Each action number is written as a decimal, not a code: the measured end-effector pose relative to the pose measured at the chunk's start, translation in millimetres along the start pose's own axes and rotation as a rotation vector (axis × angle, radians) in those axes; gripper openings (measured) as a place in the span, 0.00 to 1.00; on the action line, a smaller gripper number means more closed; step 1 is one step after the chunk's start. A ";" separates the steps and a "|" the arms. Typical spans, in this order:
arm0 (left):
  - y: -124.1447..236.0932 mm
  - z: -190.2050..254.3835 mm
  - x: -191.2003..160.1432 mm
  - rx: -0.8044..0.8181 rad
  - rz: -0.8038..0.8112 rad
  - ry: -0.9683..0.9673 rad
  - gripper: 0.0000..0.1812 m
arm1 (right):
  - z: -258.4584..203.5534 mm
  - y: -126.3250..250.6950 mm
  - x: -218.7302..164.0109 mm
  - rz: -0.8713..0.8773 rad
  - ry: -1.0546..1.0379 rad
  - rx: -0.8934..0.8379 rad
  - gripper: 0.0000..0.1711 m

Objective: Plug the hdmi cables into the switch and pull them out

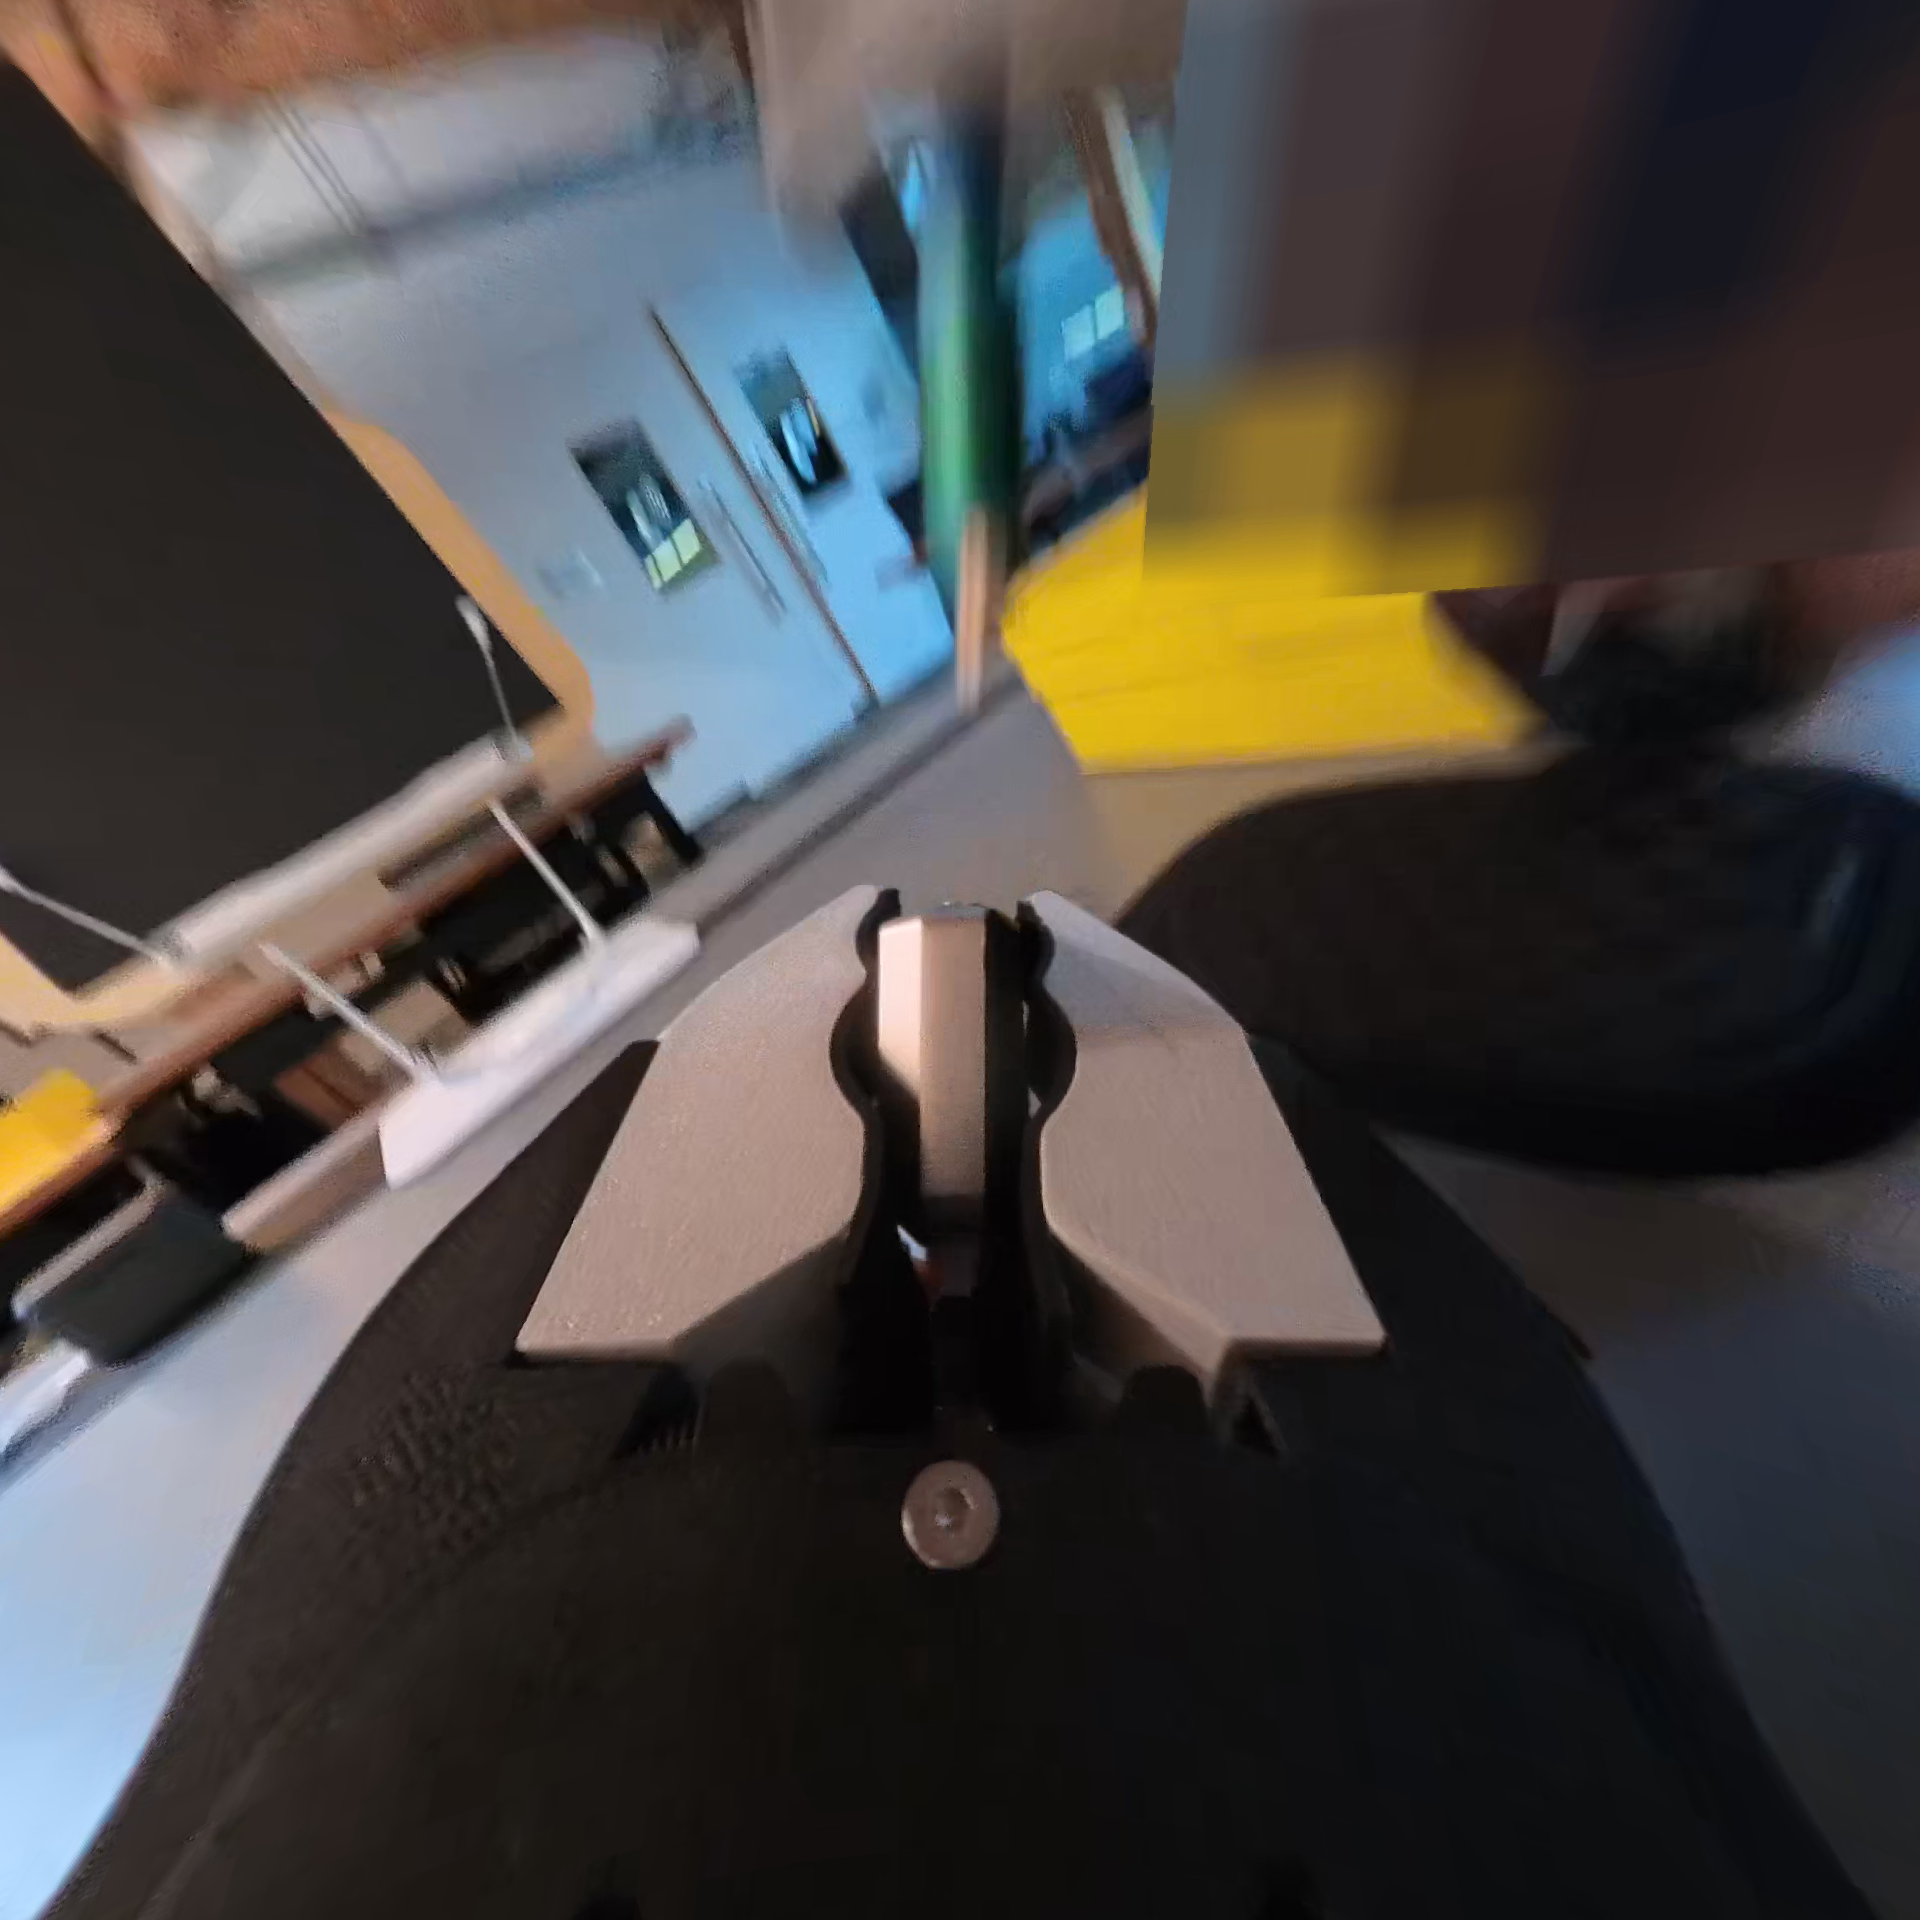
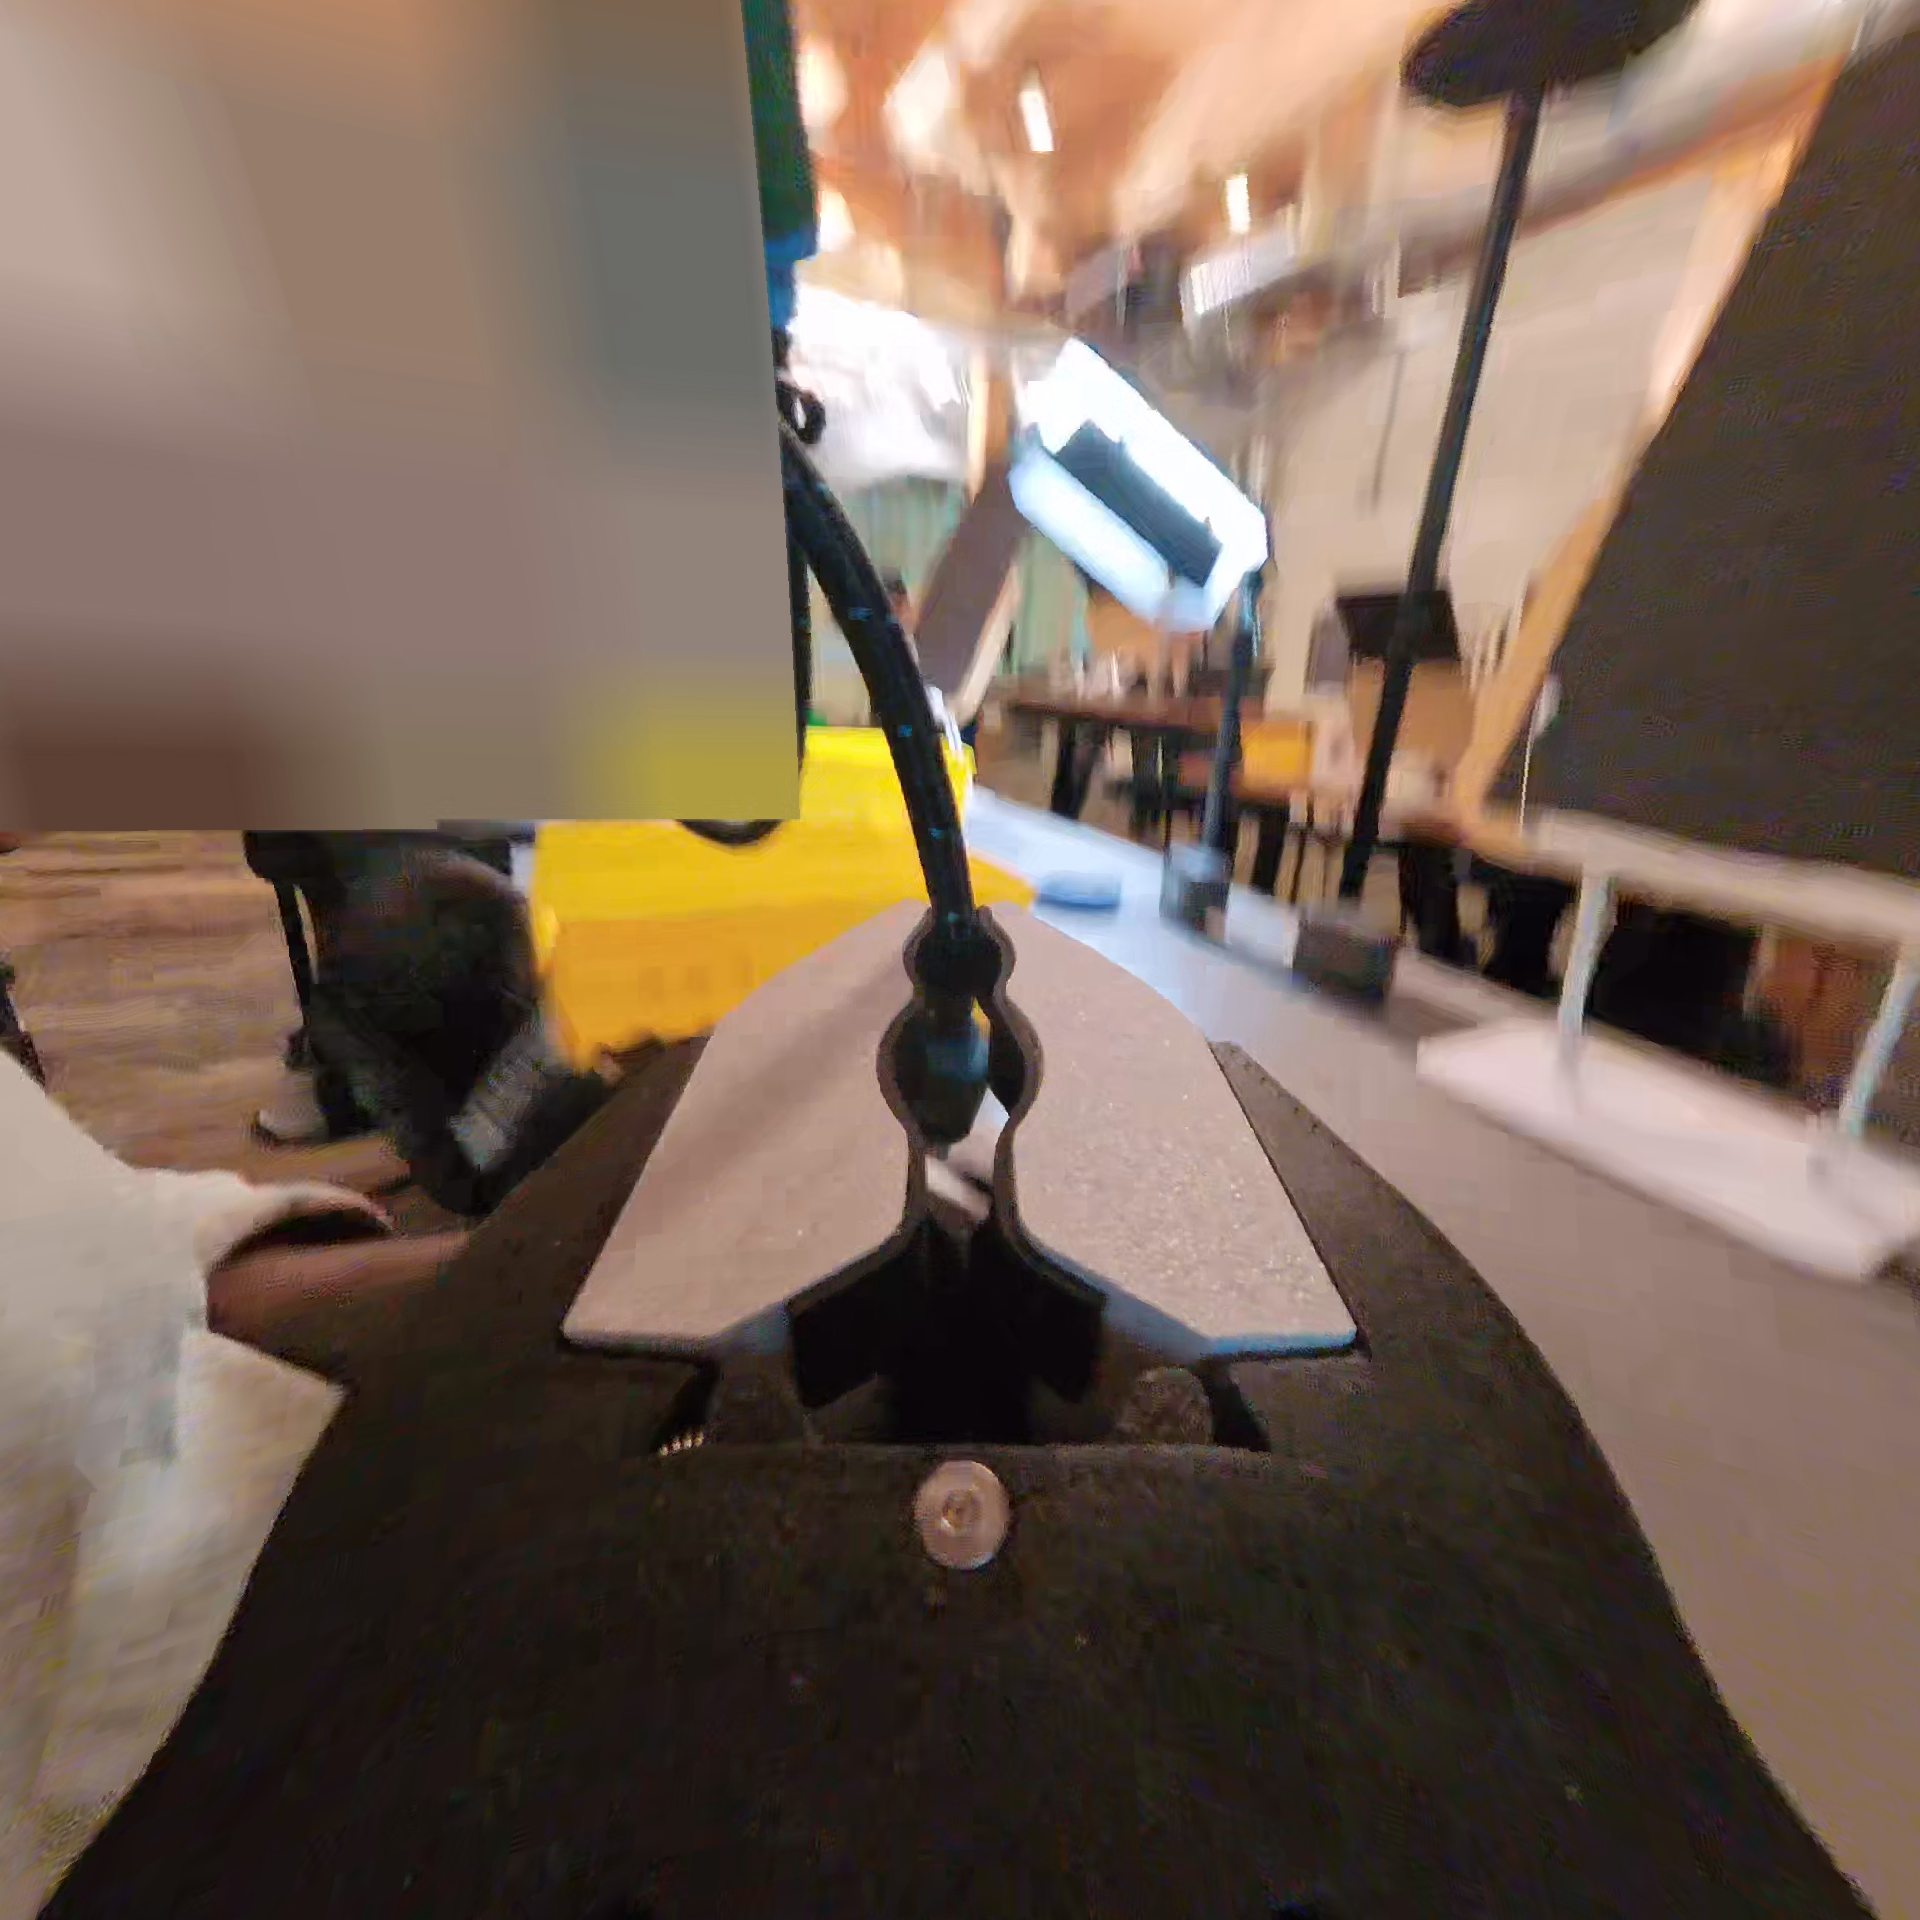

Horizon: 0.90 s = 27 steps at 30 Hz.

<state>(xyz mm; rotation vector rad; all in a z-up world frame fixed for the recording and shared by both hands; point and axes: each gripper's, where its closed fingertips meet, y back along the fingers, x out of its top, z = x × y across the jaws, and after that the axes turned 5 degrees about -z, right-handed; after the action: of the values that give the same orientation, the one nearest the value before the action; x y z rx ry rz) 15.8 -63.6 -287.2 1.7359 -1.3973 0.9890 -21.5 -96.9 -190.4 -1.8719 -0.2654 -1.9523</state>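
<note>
A silver, box-shaped HDMI switch is seen at the centre of the left wrist view, held edge-on and pointing away from the camera. At the centre of the right wrist view, a black braided HDMI cable is gripped near its end and arcs up toward the upper left.
</note>
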 end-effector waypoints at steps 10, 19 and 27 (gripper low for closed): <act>6.2 8.2 20.7 0.032 0.120 -0.071 0.12 | 80.2 90.2 29.2 0.038 -0.043 -0.326 0.04; 22.8 -15.6 34.6 0.100 0.251 0.038 0.12 | 147.3 243.5 43.3 -0.353 0.274 -1.158 0.04; 20.0 -8.7 34.1 0.092 0.240 -0.010 0.12 | 159.2 308.3 -28.8 -1.245 0.432 -1.183 0.05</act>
<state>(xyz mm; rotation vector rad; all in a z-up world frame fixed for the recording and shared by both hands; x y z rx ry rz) -0.6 -75.3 -252.2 1.6665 -1.6166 1.1906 253.5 -301.0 -252.9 -1.8810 -0.1296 -3.9507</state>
